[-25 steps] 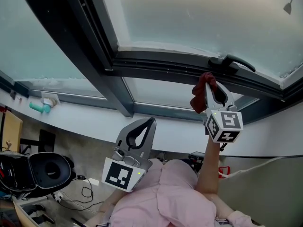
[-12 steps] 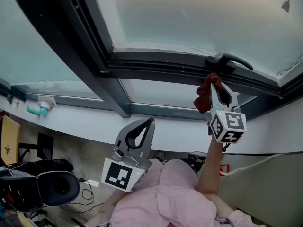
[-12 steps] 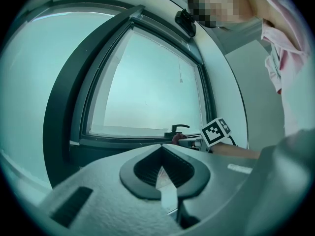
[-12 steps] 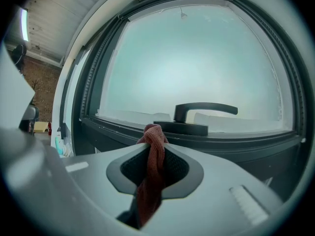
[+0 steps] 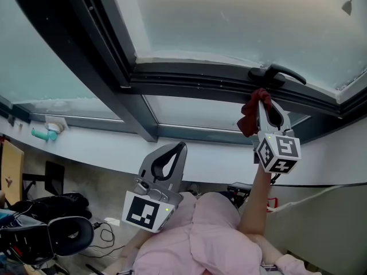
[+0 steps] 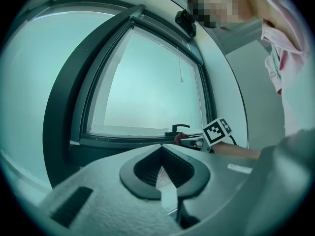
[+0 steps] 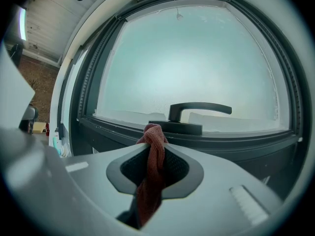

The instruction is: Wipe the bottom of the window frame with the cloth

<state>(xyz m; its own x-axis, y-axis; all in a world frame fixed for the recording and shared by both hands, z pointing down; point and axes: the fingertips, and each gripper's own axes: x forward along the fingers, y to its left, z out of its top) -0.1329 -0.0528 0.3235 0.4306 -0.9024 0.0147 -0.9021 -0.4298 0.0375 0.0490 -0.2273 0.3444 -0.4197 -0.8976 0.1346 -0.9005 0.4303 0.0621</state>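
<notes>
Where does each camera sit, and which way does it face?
Head view: on the person's head, facing the window frame; shows left gripper, right gripper, right forearm.
Left gripper view: on that gripper, along shut empty jaws toward the window pane; shows that forearm.
Right gripper view: along jaws clamping the red cloth, at the window handle.
Shared: all show handle and cloth.

The cloth (image 5: pixel 248 119) is soft ribbed fabric, the window frame (image 5: pixel 195 80) dark matt metal around frosted glass (image 5: pixel 241 22), and the left gripper (image 5: pixel 179 149) and right gripper (image 5: pixel 265 103) matt, fine-grained grey plastic.
</notes>
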